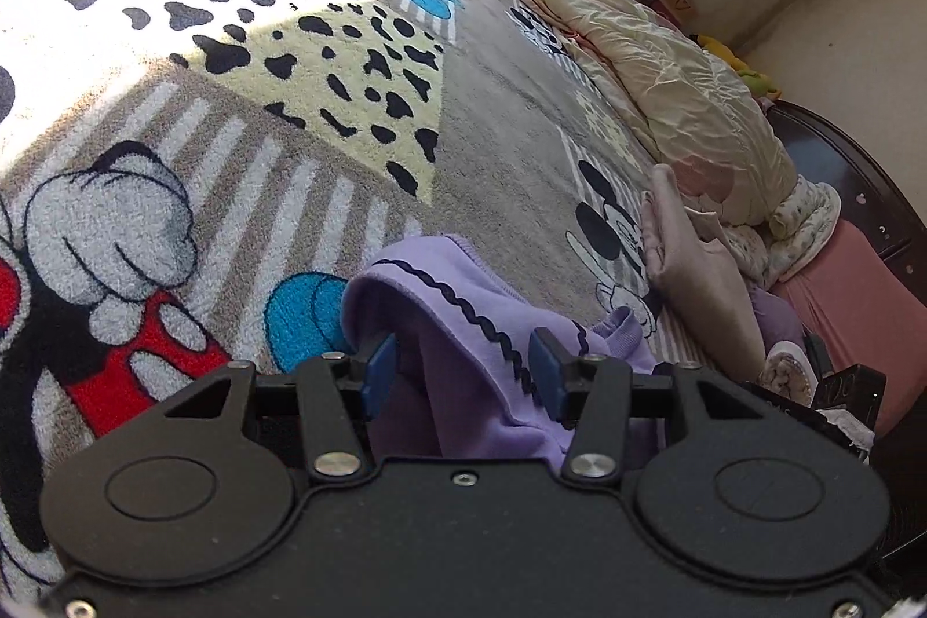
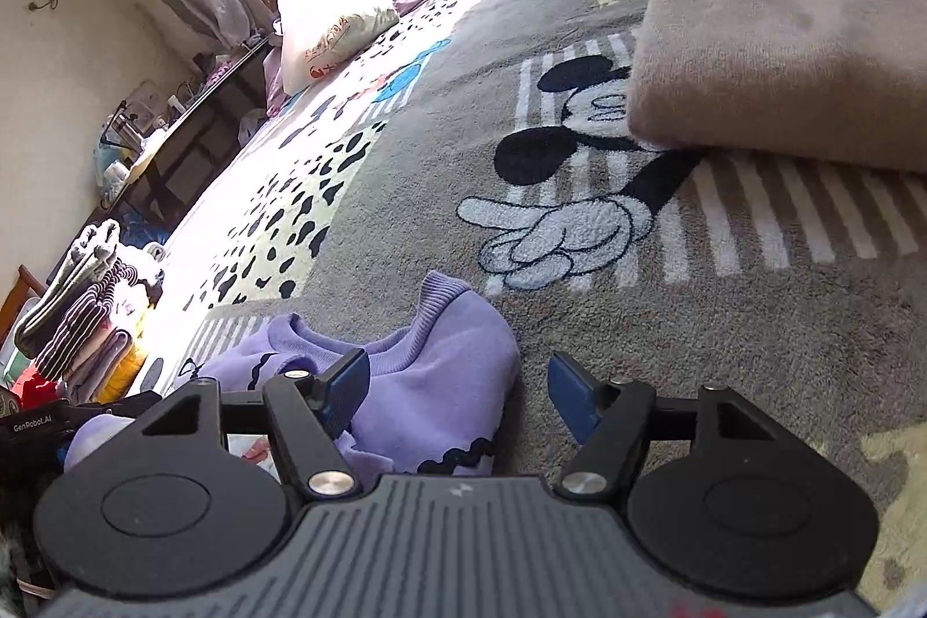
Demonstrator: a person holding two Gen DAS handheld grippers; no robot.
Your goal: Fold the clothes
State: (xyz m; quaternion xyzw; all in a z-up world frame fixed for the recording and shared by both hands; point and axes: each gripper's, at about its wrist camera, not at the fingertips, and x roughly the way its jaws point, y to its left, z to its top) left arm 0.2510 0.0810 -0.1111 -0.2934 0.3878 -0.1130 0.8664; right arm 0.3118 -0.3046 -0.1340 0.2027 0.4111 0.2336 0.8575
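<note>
Bed with a cartoon-mouse blanket (image 2: 405, 189) fills both views, sunlit on the far side. Heaped quilts (image 1: 666, 85) lie along one edge. A folded beige sweater (image 2: 782, 68) sits on the blanket, well apart from the work area. A stack of folded clothes (image 2: 87, 317) shows at the left edge of the right wrist view.

Task item: small purple sweater (image 2: 429, 375) with dark wavy trim, lying crumpled on the blanket right in front of both tools, not yet spread flat.

Left tool (image 1: 460, 375): the blue pads stand partly apart and purple cloth drapes up between them and over the left finger (image 1: 379, 369). Cloth looks lifted there, so likely carried, but pad contact is not clear; cannot tell whether it truly grips.

Right tool (image 2: 457, 395): jaws closing, pads not pressing on anything. The ribbed edge of the sweater lies against the left finger (image 2: 347, 380); the right finger (image 2: 570, 392) is over bare blanket. Nothing held.

Step, as I judge it: start of folding this piece, picking it up by two points to spread it out.

Next move calls for: the right tool shifting left so the ribbed edge sits between both pads, then closing on it. With both tools holding, pull apart and lay the sweater flat on the open grey patch of blanket, clear of the beige sweater. Risk: the right tool pinches only blanket pile, or catches both layers at once.
</note>
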